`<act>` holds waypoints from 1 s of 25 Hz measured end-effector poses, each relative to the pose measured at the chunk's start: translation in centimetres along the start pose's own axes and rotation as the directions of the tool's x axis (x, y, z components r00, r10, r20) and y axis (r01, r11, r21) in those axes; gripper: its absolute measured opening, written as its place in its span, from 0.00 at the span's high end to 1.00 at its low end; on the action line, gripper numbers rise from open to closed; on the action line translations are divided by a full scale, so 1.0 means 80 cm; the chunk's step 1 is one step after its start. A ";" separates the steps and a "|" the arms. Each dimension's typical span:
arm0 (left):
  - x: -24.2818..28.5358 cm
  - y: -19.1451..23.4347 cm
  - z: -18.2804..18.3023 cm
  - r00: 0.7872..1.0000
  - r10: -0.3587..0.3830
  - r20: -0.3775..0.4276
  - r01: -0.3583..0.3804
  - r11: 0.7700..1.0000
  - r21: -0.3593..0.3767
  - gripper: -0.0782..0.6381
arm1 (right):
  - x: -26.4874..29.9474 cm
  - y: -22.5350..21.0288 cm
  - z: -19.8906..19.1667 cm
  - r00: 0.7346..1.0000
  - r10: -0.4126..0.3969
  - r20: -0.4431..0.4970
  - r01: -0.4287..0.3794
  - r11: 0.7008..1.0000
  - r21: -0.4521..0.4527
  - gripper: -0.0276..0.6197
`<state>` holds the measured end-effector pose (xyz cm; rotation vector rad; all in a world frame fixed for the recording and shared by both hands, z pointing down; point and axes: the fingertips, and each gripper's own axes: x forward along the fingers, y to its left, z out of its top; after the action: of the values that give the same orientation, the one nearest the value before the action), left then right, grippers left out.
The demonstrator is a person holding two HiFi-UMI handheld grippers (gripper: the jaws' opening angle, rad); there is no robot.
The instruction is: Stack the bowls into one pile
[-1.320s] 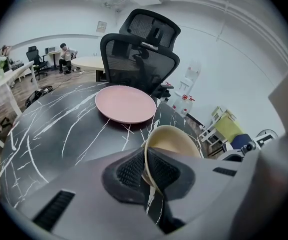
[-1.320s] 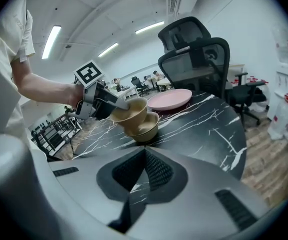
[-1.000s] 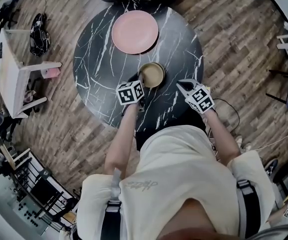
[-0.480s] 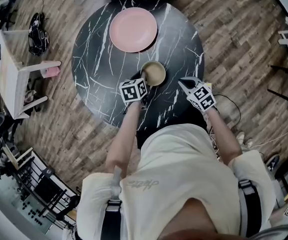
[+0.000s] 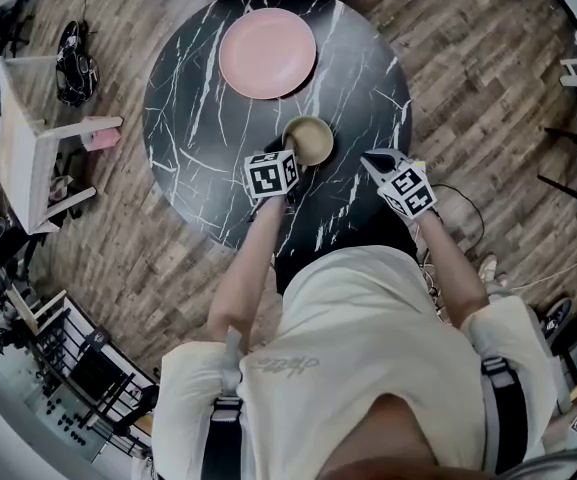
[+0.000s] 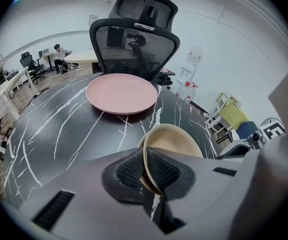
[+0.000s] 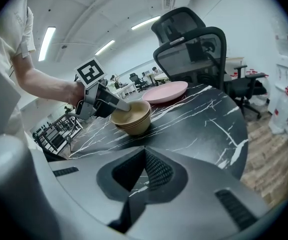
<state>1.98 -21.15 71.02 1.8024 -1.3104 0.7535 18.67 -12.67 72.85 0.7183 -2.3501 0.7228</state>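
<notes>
My left gripper [image 6: 146, 170] is pinching the near rim of the top tan bowl [image 6: 176, 141], one pad inside and one outside. That bowl sits nested in a second tan bowl [image 7: 135, 128] on the black marble table [image 5: 198, 138], though whether it is fully seated or tipped a little, I can't quite tell. My right gripper [image 7: 143, 171] hovers over the table's edge to the right of the pile, jaws pressed together with nothing between them. A pink plate [image 5: 267, 53] lies beyond the bowls.
</notes>
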 end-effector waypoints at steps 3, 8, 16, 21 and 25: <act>-0.001 0.000 0.000 1.000 0.013 0.007 -0.013 1.000 0.001 0.84 | 0.001 0.002 0.002 1.000 0.009 -0.002 -0.009 1.000 -0.017 0.95; -0.005 0.000 0.000 0.999 0.024 0.024 -0.025 1.000 0.015 0.84 | -0.001 0.003 0.004 1.000 0.010 -0.004 -0.010 1.000 -0.027 0.95; -0.013 0.008 -0.001 0.998 0.046 0.041 -0.047 0.999 0.013 0.76 | 0.001 0.008 -0.003 1.000 0.013 -0.013 -0.014 0.999 -0.039 0.95; -0.025 0.017 -0.005 0.997 0.050 0.054 -0.051 0.999 0.012 0.76 | 0.004 0.016 -0.003 1.000 0.016 -0.012 -0.017 0.999 -0.045 0.95; -0.038 0.025 -0.022 0.997 0.048 0.058 -0.048 0.999 0.005 0.76 | 0.008 0.028 -0.005 0.999 0.021 -0.028 -0.023 0.998 -0.058 0.95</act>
<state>-0.86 -18.47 69.93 1.8154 -1.3950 0.7371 16.96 -11.04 72.81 0.6540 -2.3472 0.6671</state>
